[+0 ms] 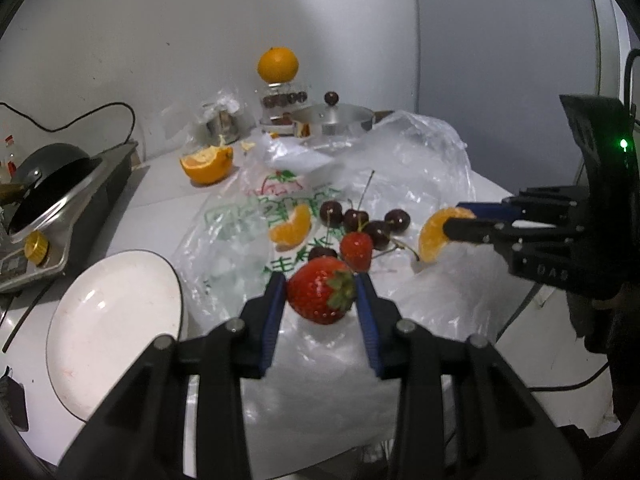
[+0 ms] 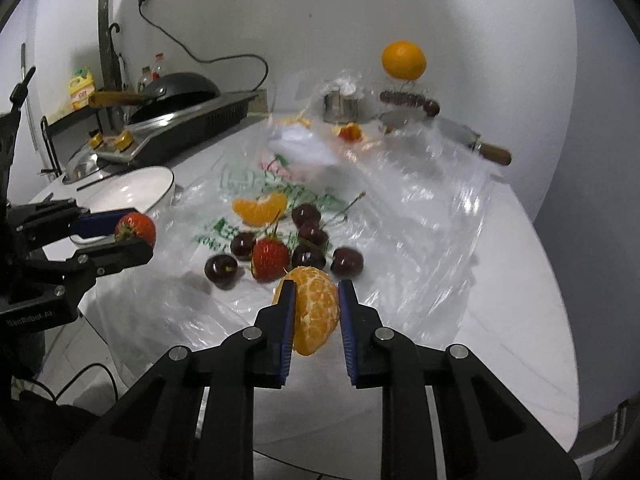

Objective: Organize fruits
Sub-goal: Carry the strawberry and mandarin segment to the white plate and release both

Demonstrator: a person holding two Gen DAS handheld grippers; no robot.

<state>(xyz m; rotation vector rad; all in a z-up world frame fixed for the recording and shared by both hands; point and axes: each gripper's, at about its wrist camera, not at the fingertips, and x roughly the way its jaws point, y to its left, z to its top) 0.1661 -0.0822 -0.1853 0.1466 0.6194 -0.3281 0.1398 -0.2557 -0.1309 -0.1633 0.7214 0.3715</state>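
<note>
The left tongs (image 1: pixel 321 295) are gripping a large strawberry (image 1: pixel 321 295) between their blue pads, holding it clear above the crinkled plastic bag (image 1: pixel 420 168) that is covering the white table (image 2: pixel 520 280). In the right wrist view the same berry is sitting in those tongs just in front of the white bowl (image 1: pixel 116 332), which is standing at the left edge of the bag.

The right tongs (image 2: pixel 316 312) are clamping a peeled piece of mandarin (image 2: pixel 316 312), several segments joined, with both pads pressing its sides and the fruit lifted off the bag.

Lying on the printed part of the bag are a smaller strawberry (image 2: pixel 270 258), a second mandarin piece (image 2: pixel 260 208) and a cluster of dark cherries (image 2: pixel 308 256) with stems, all close together between the two tongs.

Farther back, a half-peeled orange (image 1: pixel 206 164) is resting on the table, a whole orange (image 1: pixel 278 64) is perching on a glass jar (image 1: pixel 282 102), and a lidded steel pot (image 1: pixel 332 118) is standing beside it. A black wok (image 2: pixel 176 88) is sitting on a stove (image 2: pixel 192 124) at the left.
</note>
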